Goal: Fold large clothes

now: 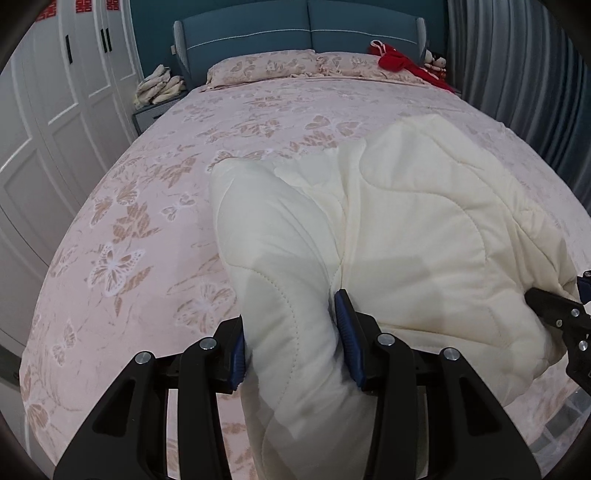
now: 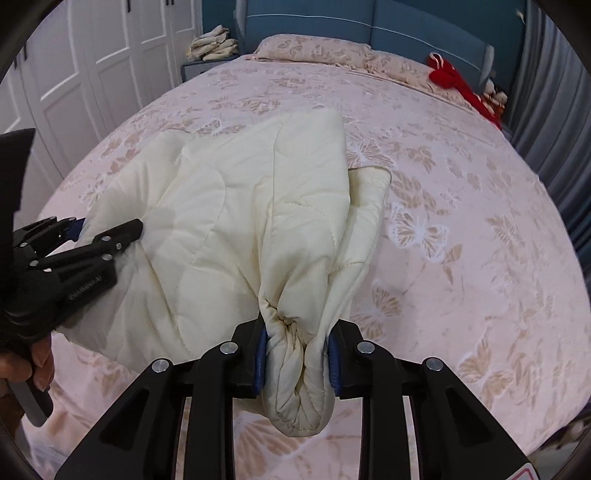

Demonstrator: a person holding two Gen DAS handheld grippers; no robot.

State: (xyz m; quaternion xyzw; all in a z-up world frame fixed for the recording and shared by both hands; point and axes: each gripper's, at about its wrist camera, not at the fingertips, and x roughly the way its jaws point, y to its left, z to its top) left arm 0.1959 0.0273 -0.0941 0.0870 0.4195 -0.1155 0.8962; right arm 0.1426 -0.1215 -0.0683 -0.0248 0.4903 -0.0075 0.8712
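A cream quilted garment (image 1: 406,229) lies bunched on the bed, its near edge lifted. My left gripper (image 1: 291,339) is shut on a thick padded fold of it, blue pads pressing both sides. In the right wrist view the same garment (image 2: 229,221) spreads toward the left, and my right gripper (image 2: 297,362) is shut on a gathered, wrinkled end of it. The left gripper (image 2: 107,229) shows at the left edge of that view, clamped on the garment's far side. The right gripper's fingers (image 1: 546,306) show at the right edge of the left wrist view.
The bed (image 1: 147,229) has a pink butterfly-print cover. Two matching pillows (image 1: 258,66) lie by the blue headboard (image 1: 303,33), with a red cloth (image 1: 395,59) at the far right. White wardrobe doors (image 1: 55,110) stand left; a stack of folded cloths (image 1: 159,86) sits beside the bed.
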